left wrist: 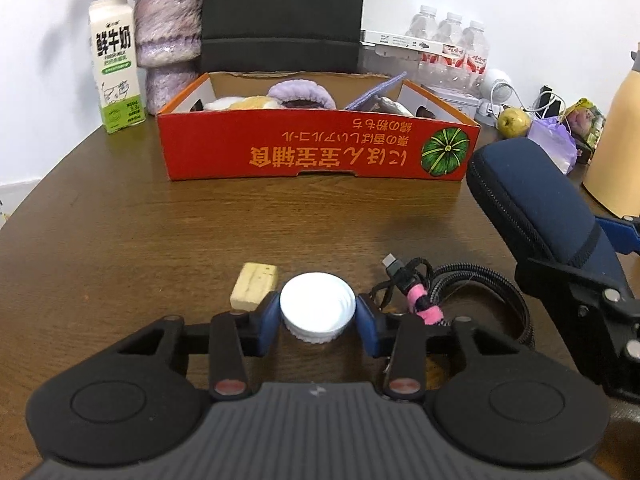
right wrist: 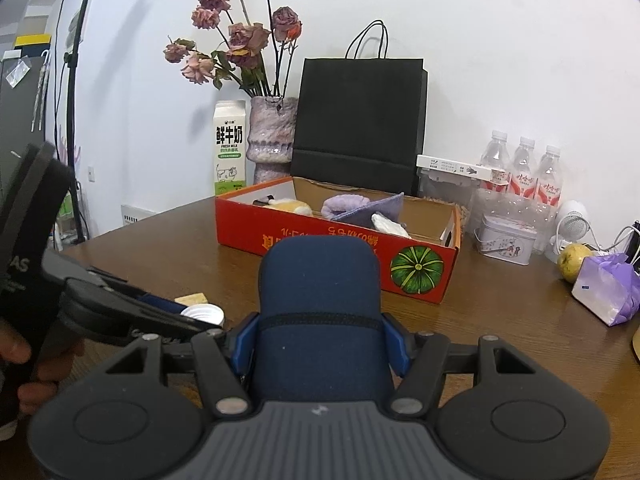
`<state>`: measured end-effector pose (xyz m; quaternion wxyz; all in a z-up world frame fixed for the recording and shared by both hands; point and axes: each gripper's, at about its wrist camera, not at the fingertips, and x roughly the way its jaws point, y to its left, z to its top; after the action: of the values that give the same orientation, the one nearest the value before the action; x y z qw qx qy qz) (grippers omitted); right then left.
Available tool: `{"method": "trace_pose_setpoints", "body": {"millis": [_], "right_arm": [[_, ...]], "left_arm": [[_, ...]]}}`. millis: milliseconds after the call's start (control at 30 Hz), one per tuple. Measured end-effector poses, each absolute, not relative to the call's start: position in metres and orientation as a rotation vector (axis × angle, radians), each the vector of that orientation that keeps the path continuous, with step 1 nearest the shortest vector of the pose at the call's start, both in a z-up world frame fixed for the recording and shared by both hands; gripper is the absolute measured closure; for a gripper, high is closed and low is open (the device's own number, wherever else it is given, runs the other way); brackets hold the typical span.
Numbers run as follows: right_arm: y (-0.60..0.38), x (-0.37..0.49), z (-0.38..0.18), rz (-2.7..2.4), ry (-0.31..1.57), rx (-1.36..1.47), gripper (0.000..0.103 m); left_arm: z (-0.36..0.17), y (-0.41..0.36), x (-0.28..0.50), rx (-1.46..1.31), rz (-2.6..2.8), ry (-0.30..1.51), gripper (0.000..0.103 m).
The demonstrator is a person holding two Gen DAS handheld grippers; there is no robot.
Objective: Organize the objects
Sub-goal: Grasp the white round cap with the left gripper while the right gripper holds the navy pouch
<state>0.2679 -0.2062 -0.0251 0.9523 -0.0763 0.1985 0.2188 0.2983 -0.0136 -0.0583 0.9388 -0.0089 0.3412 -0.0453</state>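
Clearly mid-pickup on the left, carry already under way on the right. Taking the red box (left wrist: 320,148) as landmark and going left to right: well short of its near wall and a little left of centre, a tan block (left wrist: 254,286) lying on the surface (left wrist: 120,220); just right of that, a white cap (left wrist: 317,306) sitting between the blue pads of the left gripper (left wrist: 317,312), narrowed most of the way, pads (left wrist: 269,316) at or nearly at the cap's rim, firm contact hard to confirm. Right again, a coiled black cable (left wrist: 460,292) with a pink tie, untouched. Farthest right, off the box's right near corner, a navy zip case (right wrist: 320,304) clamped in the right gripper (right wrist: 320,344), half spread, pads (right wrist: 244,344) pressing both flanks, case raised off the surface. Inside the box already: plush and purple cloth items. Next, probably: finishing the squeeze on the cap, lifting straight up clear of block and cable, then carrying forward over the near wall; likewise bringing the case across and down into the free space at the box's right end.
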Motion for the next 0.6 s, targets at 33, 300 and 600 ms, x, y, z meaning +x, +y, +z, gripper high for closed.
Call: {"method": "trace_pose_setpoints", "body": {"millis": [33,300,600], "right_arm": [[-0.206,0.268,-0.025,0.446,0.403,-0.155,0.041],[-0.204,0.265,-0.024,0.437,0.396,-0.161,0.041],[-0.204,0.271,-0.017,0.418,0.396,-0.147,0.041]], "left_arm": [[-0.058,-0.015,0.298,-0.011,-0.093,0.693,0.062],[-0.045,-0.02,0.277,0.026,-0.099,0.609,0.062],[-0.028,-0.019,0.271,0.017,-0.085,0.561,0.062]]}}
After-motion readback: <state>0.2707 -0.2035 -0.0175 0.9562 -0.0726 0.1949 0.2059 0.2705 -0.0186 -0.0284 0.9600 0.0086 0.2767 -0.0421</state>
